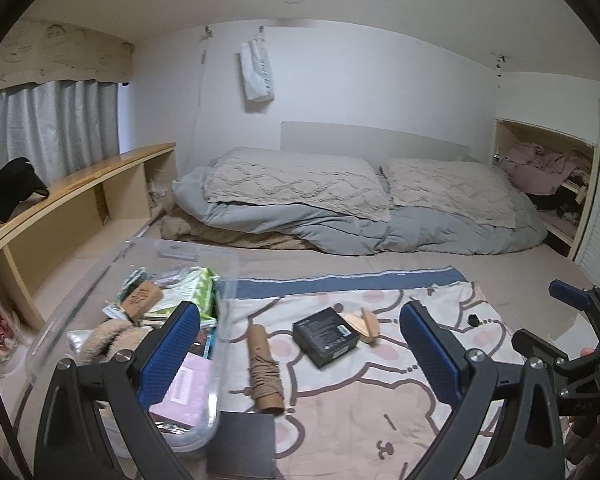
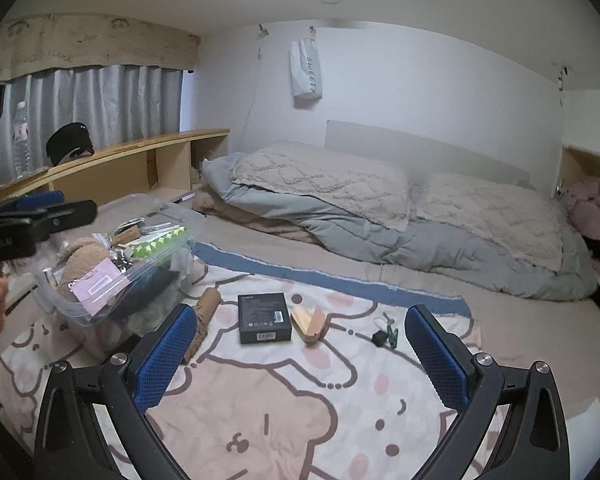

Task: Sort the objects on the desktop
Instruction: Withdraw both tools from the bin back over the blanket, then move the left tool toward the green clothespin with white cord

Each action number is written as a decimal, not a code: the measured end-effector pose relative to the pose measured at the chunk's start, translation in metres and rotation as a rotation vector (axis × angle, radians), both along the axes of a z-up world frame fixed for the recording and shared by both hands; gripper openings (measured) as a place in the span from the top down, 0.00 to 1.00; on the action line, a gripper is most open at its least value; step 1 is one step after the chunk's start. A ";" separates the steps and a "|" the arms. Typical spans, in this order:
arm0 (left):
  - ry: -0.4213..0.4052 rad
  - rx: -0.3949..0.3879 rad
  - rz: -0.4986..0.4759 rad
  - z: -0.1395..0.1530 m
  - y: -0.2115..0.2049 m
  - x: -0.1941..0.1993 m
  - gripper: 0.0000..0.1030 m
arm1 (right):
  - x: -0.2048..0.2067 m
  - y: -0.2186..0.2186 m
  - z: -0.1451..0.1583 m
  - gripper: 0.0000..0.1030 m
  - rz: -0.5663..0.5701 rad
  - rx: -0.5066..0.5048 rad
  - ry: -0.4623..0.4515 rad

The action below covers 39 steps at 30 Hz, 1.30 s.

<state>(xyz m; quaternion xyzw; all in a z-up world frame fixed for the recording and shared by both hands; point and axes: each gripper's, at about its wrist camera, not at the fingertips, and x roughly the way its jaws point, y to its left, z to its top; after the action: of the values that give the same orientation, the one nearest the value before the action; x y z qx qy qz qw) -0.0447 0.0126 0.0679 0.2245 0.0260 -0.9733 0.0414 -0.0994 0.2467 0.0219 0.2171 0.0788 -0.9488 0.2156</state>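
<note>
I have one black box [image 2: 265, 317] lying flat on the cartoon-print blanket [image 2: 284, 408], midway between my right gripper's [image 2: 300, 360] spread fingers as that camera sees it. Just right of it lies one wooden piece [image 2: 309, 323], and left of it one cardboard tube wound with twine [image 2: 202, 316], its far end near the clear plastic bin [image 1: 220, 368]. Further right sit one small black item [image 2: 378, 337] and one green clip [image 2: 392, 336], close together. The one bin is full: a brown plush [image 2: 80, 268], a pink card [image 2: 96, 286], a green-patterned packet [image 2: 160, 244].

My left gripper [image 1: 300, 360] hangs low beside the bin, jaws wide apart and empty, its left finger in front of the bin's contents. The right one is likewise held open over the blanket, gripping nothing.

All of this rests on a bed; two pillows [image 1: 292, 184] and a grey duvet [image 1: 380, 228] lie at the head, with a wooden shelf [image 1: 80, 188] along the curtained side.
</note>
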 end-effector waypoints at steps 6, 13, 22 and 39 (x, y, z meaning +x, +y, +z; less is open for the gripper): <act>0.010 0.005 -0.037 -0.004 0.021 -0.008 0.02 | 0.000 0.014 -0.002 0.00 -0.051 -0.007 -0.019; 0.024 0.064 -0.043 -0.008 0.029 -0.022 0.02 | -0.011 0.032 -0.004 0.00 -0.104 -0.024 -0.051; 0.009 0.089 0.011 -0.027 0.027 -0.050 0.02 | -0.031 0.061 -0.011 0.00 -0.188 -0.063 -0.070; -0.141 0.070 -0.033 -0.082 0.049 -0.113 0.09 | -0.135 0.109 -0.075 0.14 -0.342 -0.128 -0.267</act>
<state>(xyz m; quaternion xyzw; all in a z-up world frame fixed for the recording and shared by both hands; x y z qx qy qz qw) -0.1579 0.0612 -0.0146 0.2943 0.0533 -0.9540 0.0194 -0.2345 0.3561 -0.0526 0.3369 -0.0487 -0.9374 0.0737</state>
